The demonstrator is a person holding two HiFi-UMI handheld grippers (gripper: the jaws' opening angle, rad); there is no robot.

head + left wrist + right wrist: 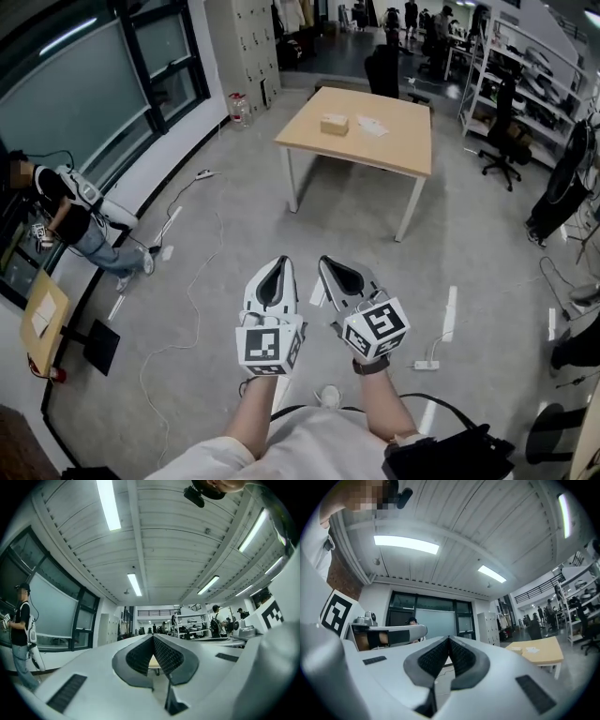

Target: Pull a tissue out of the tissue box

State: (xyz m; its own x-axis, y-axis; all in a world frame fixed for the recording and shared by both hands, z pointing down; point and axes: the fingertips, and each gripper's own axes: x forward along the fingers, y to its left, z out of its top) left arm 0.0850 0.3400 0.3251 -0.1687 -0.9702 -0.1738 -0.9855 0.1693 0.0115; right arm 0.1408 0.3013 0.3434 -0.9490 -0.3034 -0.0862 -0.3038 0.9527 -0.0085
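Note:
A tan tissue box (334, 123) sits on a light wooden table (394, 150) far ahead across the room, with a white sheet (372, 127) lying beside it. Both grippers are held side by side over the floor, well short of the table. My left gripper (281, 262) is shut with nothing in it, its tips meeting (153, 636). The right gripper (324, 262) is also shut and empty (448, 639). The right gripper view shows the table (543, 654) off to the right.
A person (73, 220) crouches by the windows at left, near a small wooden board (42, 316). Cables and a power strip (427, 365) lie on the floor. An office chair (502, 150) and shelves (525, 70) stand at the right; a black bag (450, 455) hangs at the holder's side.

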